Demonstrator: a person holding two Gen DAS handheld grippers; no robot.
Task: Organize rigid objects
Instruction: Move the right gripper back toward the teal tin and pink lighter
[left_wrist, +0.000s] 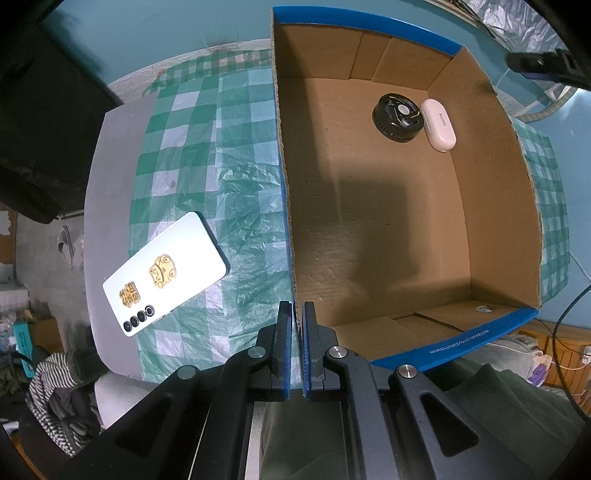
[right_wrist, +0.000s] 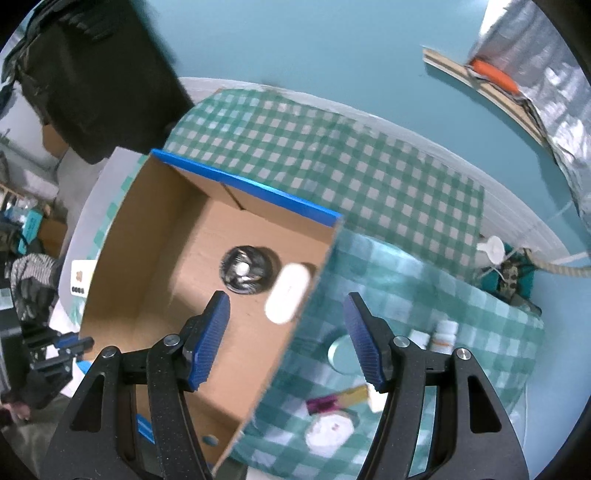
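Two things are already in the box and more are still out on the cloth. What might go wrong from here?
1. The left claw is shut on the cardboard box wall; a tug might tip or slide it.
2. The white case touches the round black object; another drop might knock them.
3. The phone lies flat on the crinkled plastic cloth, so a claw may slip on it or snag the cloth.

Box (left_wrist: 406, 221) sits on the tablecloth (left_wrist: 192, 147), w/ a round lid (left_wrist: 398, 117) and a small case (left_wrist: 439, 124) inside, touching, near the far corner. Phone (left_wrist: 164, 273) lies on the cloth left of the box. Right of the box: bottles (right_wrist: 445, 332), a disc (right_wrist: 341, 354), other bits.
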